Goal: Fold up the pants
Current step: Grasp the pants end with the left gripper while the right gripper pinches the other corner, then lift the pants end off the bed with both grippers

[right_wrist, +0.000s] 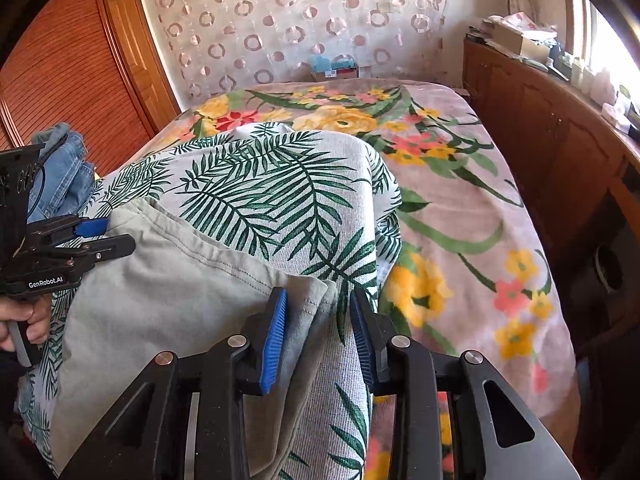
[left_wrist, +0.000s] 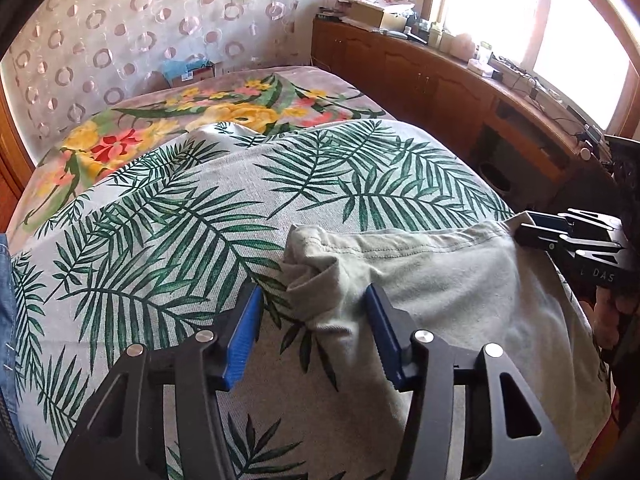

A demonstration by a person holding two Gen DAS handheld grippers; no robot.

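Note:
Grey-green pants (left_wrist: pixel 460 288) lie flat on a palm-leaf printed cloth (left_wrist: pixel 180 216) on the bed. In the left wrist view my left gripper (left_wrist: pixel 312 296) straddles the pants' crumpled left corner. Its blue pads (left_wrist: pixel 244 332) stand apart, and the left pad is clear of the fabric. In the right wrist view my right gripper (right_wrist: pixel 318 296) is at the opposite, right corner of the pants (right_wrist: pixel 168 296). The hemmed corner lies between its pads (right_wrist: pixel 276 336), with a gap showing beside the right pad. Each gripper also shows in the other's view: the right gripper (left_wrist: pixel 524 229) and the left gripper (right_wrist: pixel 114 236).
A floral blanket (right_wrist: pixel 460 216) covers the bed beyond and to the right of the palm cloth. Blue jeans (right_wrist: pixel 60 168) are piled at the left. A wooden cabinet (left_wrist: pixel 420 76) with clutter runs along the right under a window. A wooden wardrobe (right_wrist: pixel 72 60) stands at the left.

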